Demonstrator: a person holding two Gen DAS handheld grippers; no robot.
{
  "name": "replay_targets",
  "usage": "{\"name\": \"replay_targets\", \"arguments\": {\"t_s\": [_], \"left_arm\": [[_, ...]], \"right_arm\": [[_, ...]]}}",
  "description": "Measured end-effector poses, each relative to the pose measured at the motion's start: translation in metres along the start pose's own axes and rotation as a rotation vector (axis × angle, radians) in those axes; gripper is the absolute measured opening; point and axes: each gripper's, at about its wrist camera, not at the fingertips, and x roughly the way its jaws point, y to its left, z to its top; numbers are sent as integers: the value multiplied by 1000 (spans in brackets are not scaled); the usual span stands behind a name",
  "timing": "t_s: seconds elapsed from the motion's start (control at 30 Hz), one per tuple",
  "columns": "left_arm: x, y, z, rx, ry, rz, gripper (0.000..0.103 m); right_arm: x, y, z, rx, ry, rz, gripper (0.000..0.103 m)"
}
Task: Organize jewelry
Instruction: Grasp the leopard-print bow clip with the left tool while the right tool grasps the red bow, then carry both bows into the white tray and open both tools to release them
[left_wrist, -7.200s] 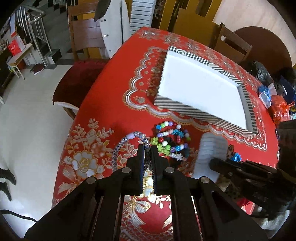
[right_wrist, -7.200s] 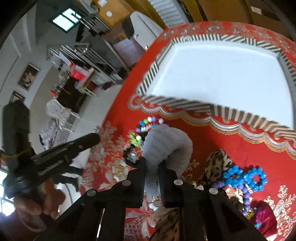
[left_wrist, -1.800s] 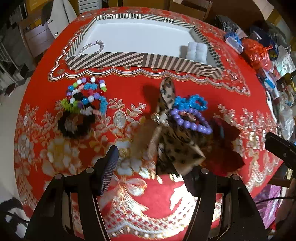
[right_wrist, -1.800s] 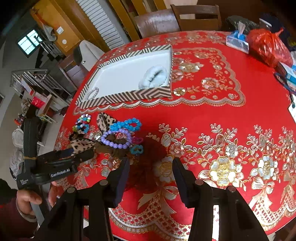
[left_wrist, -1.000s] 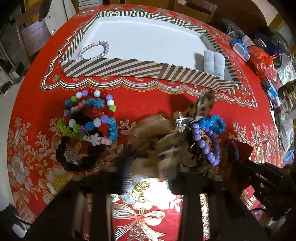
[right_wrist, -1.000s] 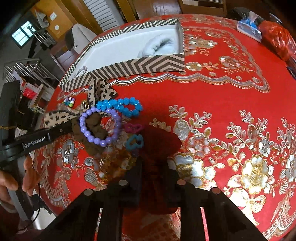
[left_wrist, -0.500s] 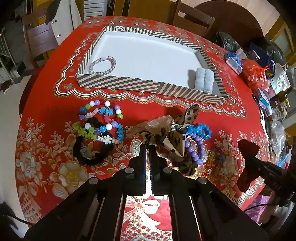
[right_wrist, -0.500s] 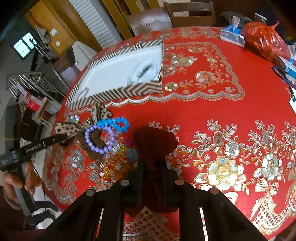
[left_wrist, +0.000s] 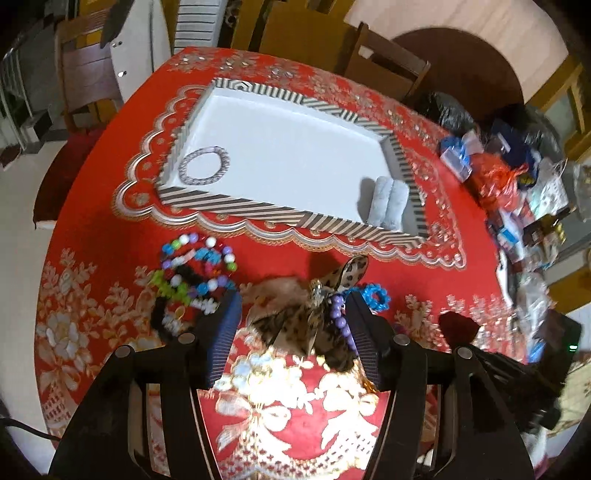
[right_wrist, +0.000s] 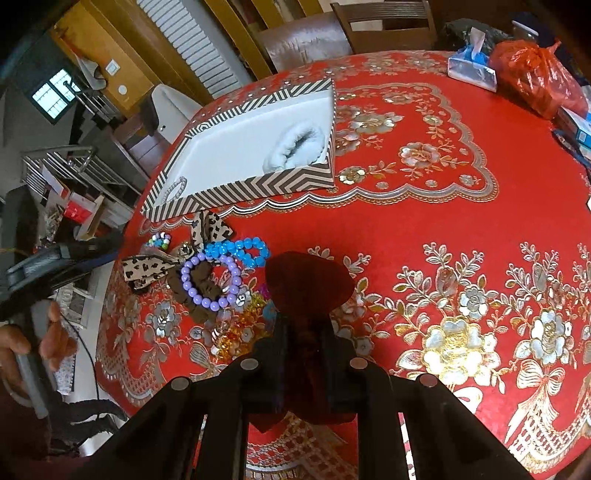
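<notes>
A striped tray (left_wrist: 280, 212) with a white floor holds a silver bracelet (left_wrist: 203, 165) and a white fluffy scrunchie (left_wrist: 388, 202); the tray also shows in the right wrist view (right_wrist: 266, 184). My left gripper (left_wrist: 291, 328) is open, its jaws either side of a leopard-print bow (left_wrist: 314, 317) lying on the red cloth. A purple bead bracelet (right_wrist: 210, 277) and a blue bead bracelet (right_wrist: 240, 251) lie beside the bow. My right gripper (right_wrist: 304, 334) is shut on a dark red scrunchie (right_wrist: 306, 280), held above the cloth.
A heap of coloured bead bracelets (left_wrist: 195, 273) and a black scrunchie lie left of the bow. Orange beads (right_wrist: 240, 328) lie near the right gripper. Bags and boxes (left_wrist: 517, 192) crowd the table's right side. Chairs (right_wrist: 369, 26) stand behind the table.
My left gripper has opened and dropped closer around the leopard bow. My right gripper still holds the dark red scrunchie, lifted off the cloth since a second ago.
</notes>
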Motion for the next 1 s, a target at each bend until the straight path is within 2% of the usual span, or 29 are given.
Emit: {"name": "replay_targets", "arguments": {"t_s": [0.1, 0.2, 0.33, 0.47, 0.57, 0.6, 0.67, 0.7, 0.83, 1.0], "left_arm": [[27, -11, 4, 56, 60, 47, 58], [56, -15, 4, 110, 114, 185, 57], [71, -13, 5, 97, 137, 161, 54], [79, -24, 5, 125, 179, 86, 53], [85, -29, -2, 153, 192, 114, 53], [84, -30, -4, 153, 182, 113, 50], [83, -30, -5, 154, 184, 98, 27], [82, -30, -6, 146, 188, 88, 21], [58, -26, -4, 116, 141, 71, 16], [3, -22, 9, 92, 23, 56, 15]], "right_arm": [[1, 1, 2, 6, 2, 2, 15], [1, 0, 2, 15, 5, 0, 15], [0, -3, 0, 30, 9, -1, 15], [1, -7, 1, 47, 13, -3, 15], [1, -7, 3, 48, 9, 2, 15], [1, -6, 3, 46, 7, 5, 15], [0, -4, 4, 40, 1, 12, 15], [-1, -3, 5, 33, -3, 17, 15], [-10, 7, 9, 0, -27, 47, 15], [-26, 25, 20, -52, -76, 94, 15]]}}
